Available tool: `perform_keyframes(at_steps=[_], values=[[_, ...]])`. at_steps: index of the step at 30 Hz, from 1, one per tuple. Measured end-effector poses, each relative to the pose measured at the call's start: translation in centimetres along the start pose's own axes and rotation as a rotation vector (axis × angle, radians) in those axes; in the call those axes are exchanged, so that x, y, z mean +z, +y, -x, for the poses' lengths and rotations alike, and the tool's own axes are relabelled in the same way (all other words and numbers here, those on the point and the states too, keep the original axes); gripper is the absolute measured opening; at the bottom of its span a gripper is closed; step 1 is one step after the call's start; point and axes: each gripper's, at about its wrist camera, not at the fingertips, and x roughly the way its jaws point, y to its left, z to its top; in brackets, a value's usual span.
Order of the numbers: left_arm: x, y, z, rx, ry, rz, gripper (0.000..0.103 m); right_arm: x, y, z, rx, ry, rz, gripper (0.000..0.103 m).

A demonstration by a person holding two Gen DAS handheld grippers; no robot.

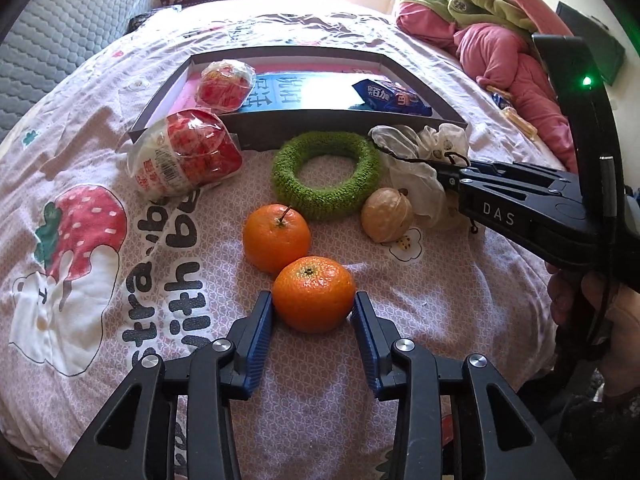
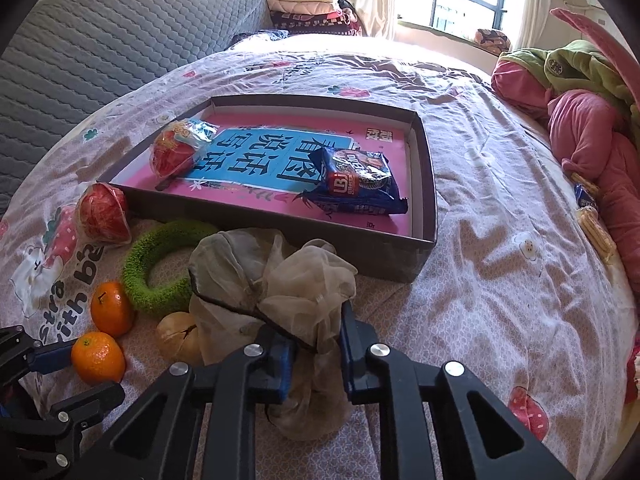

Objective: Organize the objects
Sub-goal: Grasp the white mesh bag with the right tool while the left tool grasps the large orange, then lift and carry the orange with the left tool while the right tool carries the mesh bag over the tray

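Scene: bed with pink strawberry-print sheet [image 1: 120, 184], shallow grey box [image 2: 424, 200] lying on it.

Far left — red snack bag [image 1: 188, 156] lies on the sheet, leaning against the box's near-left corner. A 2nd red snack bag [image 1: 226, 86] sits inside the box at its left end.

Centre-left — 2 oranges on the sheet, touching each other. Rear orange [image 1: 276, 244] has a stem. Front orange [image 1: 314, 294] sits between the fingers of the left gripper [image 1: 314, 312]; both blue pads [image 1: 262, 334] are at its sides, right at the peel. Whether they press it or only bracket it, cannot tell; the orange rests on the sheet.

Centre — green knitted ring [image 1: 326, 176] lies flat just in front of the box wall. A walnut [image 1: 387, 214] sits just right of it, near the rear orange.

Centre-right — beige mesh pouch [image 2: 276, 280] with a dark drawstring, bunched on the sheet beside the walnut and in front of the box. Right gripper [image 2: 314, 356] is clenched on its gathered lower part — fabric is pinched between the blue pads.

Inside the box, right end: blue biscuit packet [image 2: 356, 184] lying flat.

Far right — pink and green bedding [image 2: 580, 120] piled at the bed edge.
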Motion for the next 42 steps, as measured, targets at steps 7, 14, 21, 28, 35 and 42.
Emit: perform_keyframes(at_steps=[7,14,21,28,35,42], values=[[-0.1,-0.1,0.6,-0.021,-0.003,0.003,0.04,0.0,-0.3,0.2,-0.001,-0.001,-0.002,0.016],[0.3,-0.8,2.7,-0.016,-0.092,-0.045,0.04,0.3,-1.0,1.4,-0.012,-0.04,-0.021,0.015],[0.9,-1.4,3.5,-0.019,-0.126,-0.058,0.04,0.9,-1.1,2.3,0.007,-0.072,-0.041,0.015],[1.7,-1.5,4.2,-0.016,-0.161,-0.046,0.04,1.4,-0.4,2.6,0.032,-0.086,-0.045,0.015],[3.7,-0.4,5.4,0.018,-0.25,0.01,0.04,2.2,0.5,3.5,0.049,-0.135,-0.057,0.015],[6.1,0.7,5.4,0.081,-0.307,0.011,0.04,3.4,1.0,4.2,0.053,-0.191,-0.079,0.015]])
